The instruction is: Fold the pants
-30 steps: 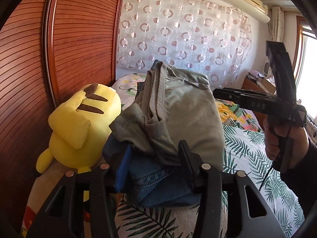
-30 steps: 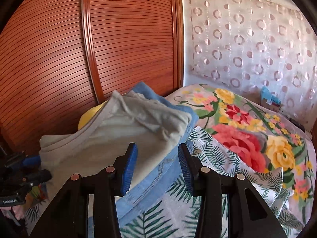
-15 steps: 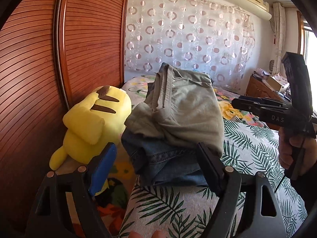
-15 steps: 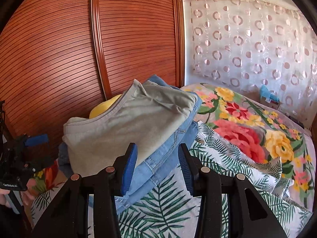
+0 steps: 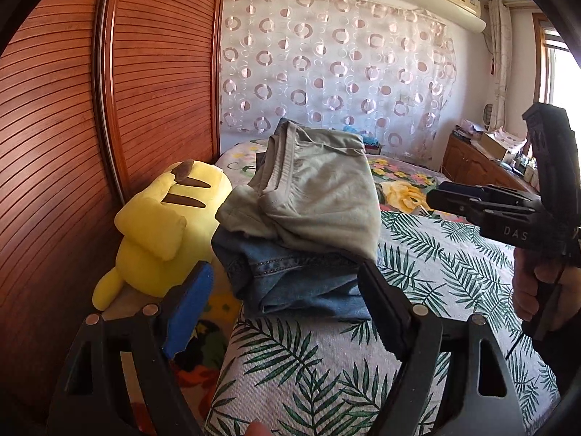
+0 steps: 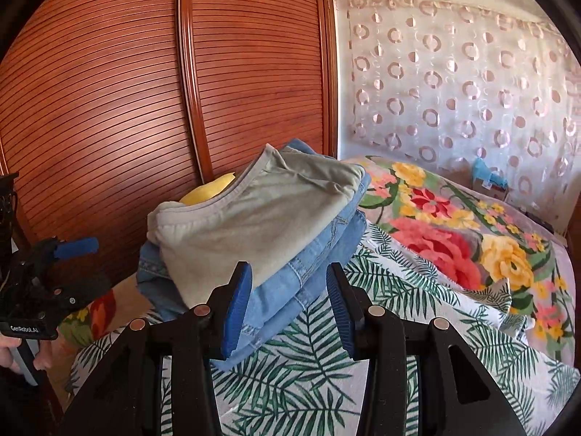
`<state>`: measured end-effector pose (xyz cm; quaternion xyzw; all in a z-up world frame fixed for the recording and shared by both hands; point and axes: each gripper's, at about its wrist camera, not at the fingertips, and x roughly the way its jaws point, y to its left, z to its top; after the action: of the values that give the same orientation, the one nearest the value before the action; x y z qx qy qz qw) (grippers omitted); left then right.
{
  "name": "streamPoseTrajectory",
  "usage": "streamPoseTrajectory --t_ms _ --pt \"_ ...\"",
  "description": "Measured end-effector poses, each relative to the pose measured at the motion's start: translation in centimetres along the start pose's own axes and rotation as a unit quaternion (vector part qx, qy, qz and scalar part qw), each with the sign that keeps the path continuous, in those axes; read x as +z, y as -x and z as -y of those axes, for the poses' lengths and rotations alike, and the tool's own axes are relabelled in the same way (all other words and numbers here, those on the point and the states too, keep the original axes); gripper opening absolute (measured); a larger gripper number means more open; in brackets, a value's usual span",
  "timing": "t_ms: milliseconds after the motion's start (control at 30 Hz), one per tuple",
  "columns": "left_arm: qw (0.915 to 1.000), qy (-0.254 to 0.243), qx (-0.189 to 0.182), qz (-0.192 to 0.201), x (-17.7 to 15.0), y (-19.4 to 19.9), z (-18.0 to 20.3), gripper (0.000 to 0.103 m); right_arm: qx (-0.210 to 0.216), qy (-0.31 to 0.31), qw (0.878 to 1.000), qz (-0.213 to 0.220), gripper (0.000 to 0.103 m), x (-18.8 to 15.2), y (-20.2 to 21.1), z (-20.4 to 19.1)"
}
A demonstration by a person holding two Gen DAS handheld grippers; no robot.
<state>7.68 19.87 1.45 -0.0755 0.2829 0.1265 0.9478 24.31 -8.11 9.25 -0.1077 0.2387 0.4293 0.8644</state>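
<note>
Leaf-print bedding [image 5: 428, 272] fills the foreground, and your folded stack sits on it, close to the slatted wooden wardrobe [image 6: 152, 83]: grey pants [image 5: 319, 200] on top, blue jeans [image 5: 297, 287] beneath. A yellow plush toy [image 5: 163, 225] lies between that wardrobe and the stack, touching its side.

Watch the pile: the grey pants overhang the jeans on the wardrobe side, so a nudge there could tip the top fold off or open it up. The bed is soft too, so leaning near the stack may make it slump.

Your left gripper [image 5: 287, 309] has spread wide and is clear of the jeans, holding nothing. Your right gripper [image 6: 290, 309] stands partly open, the stack's corner in front of it, pads not pressing any cloth.
</note>
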Motion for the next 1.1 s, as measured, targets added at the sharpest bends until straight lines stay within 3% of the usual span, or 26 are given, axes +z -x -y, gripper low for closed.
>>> streamPoseTrajectory --t_ms 533,1100 --pt "0.9995 -0.02 -0.022 0.008 -1.0 2.6 2.0 0.082 -0.034 -0.012 0.999 0.009 0.077 -3.5 4.8 -2.2" --pt "0.9973 -0.047 -0.055 0.013 -2.3 5.1 6.1 0.082 -0.064 -0.05 0.996 0.03 0.083 -6.7 10.8 -3.6"
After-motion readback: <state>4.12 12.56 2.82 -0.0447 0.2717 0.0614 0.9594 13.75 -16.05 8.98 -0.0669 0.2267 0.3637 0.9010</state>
